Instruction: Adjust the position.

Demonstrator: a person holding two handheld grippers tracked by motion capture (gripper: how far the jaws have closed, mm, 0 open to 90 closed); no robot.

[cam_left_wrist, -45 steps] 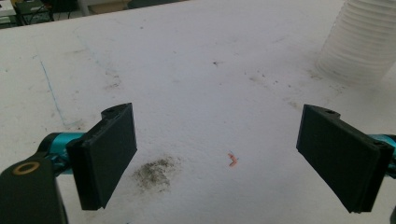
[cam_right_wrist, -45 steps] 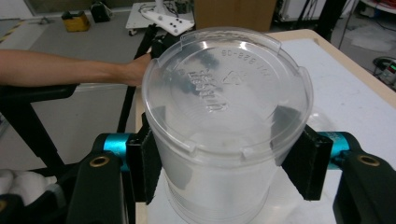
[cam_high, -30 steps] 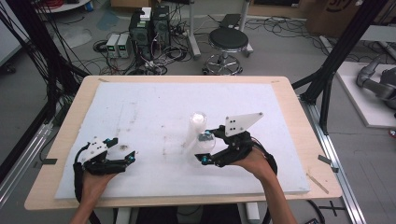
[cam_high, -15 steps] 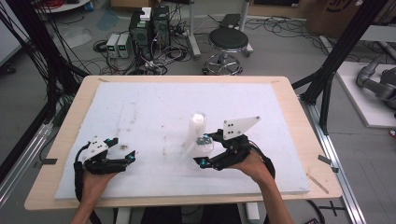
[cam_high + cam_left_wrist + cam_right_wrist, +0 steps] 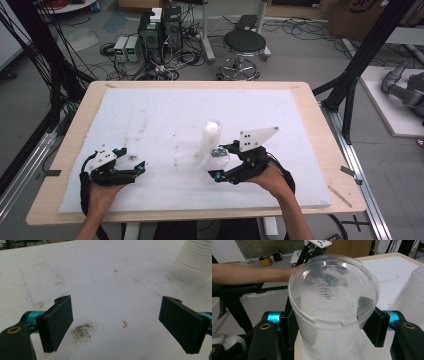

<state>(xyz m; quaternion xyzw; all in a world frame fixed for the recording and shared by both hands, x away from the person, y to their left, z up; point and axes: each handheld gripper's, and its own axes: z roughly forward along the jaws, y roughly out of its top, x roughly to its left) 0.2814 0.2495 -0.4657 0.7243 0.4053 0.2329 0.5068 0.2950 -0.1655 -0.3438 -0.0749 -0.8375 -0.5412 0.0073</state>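
White smudged foam board (image 5: 165, 120) on wooden table (image 5: 320, 130).

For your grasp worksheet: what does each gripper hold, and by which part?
The right gripper clamps a clear plastic cup by its side walls, below the rim. The left gripper holds nothing.

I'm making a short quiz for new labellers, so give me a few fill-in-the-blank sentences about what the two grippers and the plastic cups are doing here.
1. The right gripper is shut on a clear plastic ____.
2. The left gripper has its fingers ____, with nothing between them.
3. A tall stack of cups stands on the ____ board beside the right gripper.
4. In the high view, a black round ____ stands on the floor beyond the table.

Missing words: cup; open; white; stool
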